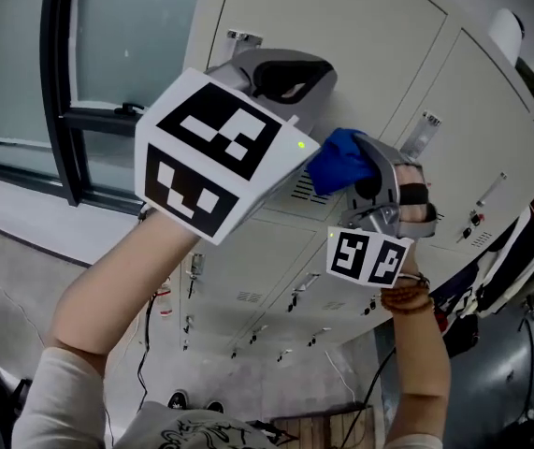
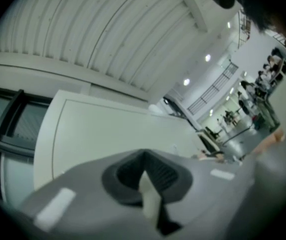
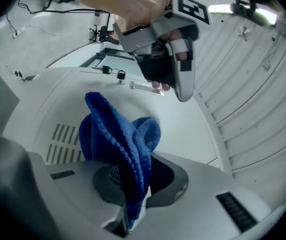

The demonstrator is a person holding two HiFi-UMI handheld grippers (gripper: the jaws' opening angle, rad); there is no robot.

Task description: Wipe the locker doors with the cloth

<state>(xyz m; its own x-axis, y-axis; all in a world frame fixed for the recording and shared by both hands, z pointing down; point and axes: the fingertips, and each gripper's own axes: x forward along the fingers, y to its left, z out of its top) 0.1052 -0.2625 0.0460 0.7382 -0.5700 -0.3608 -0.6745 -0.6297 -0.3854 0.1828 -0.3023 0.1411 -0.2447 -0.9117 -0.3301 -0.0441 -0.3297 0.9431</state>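
Note:
My right gripper [image 1: 369,171] is shut on a blue cloth [image 1: 339,160], which bunches out past the jaws and presses against a white locker door [image 1: 341,26] just above its vent slots [image 1: 306,190]. In the right gripper view the cloth [image 3: 122,139] rises from between the jaws of my right gripper [image 3: 132,184], in front of the door [image 3: 193,129]. My left gripper [image 1: 281,73] is up against the same door, above and left of the cloth, jaws together and holding nothing. From the left gripper view, my left gripper [image 2: 145,176] faces the pale door panel [image 2: 107,129].
More locker doors with metal latches [image 1: 423,134] run to the right and below. A dark-framed window [image 1: 108,54] stands left of the lockers. A cable hangs down the lower lockers [image 1: 145,344]. Shoes [image 1: 192,402] show on the floor below.

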